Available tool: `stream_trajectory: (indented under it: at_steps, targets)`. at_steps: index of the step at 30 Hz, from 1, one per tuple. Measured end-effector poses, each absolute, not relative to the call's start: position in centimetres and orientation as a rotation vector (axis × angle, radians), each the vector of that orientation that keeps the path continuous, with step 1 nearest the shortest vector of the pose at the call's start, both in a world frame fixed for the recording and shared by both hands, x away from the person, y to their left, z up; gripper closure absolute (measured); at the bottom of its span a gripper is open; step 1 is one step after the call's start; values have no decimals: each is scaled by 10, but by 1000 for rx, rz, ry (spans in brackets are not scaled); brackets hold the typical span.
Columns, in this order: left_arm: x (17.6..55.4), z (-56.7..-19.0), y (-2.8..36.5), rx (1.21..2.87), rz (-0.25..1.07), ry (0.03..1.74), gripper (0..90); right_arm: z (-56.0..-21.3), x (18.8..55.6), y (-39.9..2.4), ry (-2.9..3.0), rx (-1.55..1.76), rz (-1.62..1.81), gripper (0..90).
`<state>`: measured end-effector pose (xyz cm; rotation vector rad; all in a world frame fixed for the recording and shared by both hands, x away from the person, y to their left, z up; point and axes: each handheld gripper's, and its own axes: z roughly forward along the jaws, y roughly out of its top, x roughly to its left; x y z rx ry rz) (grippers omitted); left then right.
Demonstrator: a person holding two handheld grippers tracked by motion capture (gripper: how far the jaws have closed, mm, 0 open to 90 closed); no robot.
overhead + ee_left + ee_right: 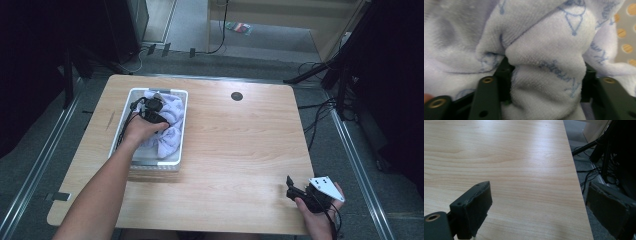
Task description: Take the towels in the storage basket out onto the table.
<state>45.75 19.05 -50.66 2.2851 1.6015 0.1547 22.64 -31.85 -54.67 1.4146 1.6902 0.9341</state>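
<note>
Lavender towel point(544, 62) bunched between the left tool point(544, 82), seemingly pinched; right tool point(536, 207) spread.

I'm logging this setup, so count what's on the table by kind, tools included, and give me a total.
Towels, pale lilac with blue print: 1
Baskets, white: 1
Tools: 2, the left tool shut on the towel in the basket, the right tool open over the table
Total: 4
</note>
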Motion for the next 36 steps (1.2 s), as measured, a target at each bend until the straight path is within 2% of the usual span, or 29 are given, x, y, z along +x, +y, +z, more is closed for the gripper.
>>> stream_trajectory:
  at_steps: [5, 10, 16, 22, 36]
  targets:
    - [457, -504, 189, 2291, 162, 1610, 581, -547, 226, -319, 1691, 1418, 937, 71]
    - [456, -501, 188, 2288, 170, 1616, 610, -547, 226, -319, 1692, 1418, 940, 72]
    - [453, -489, 195, 2291, 143, 1619, 618, -547, 226, -319, 1691, 1419, 943, 72]
    - [444, -457, 206, 2271, 165, 1594, 617, -547, 227, -319, 1691, 1420, 942, 72]
    - [432, -409, 215, 2263, 198, 1568, 612, -547, 227, -320, 1694, 1420, 942, 72]
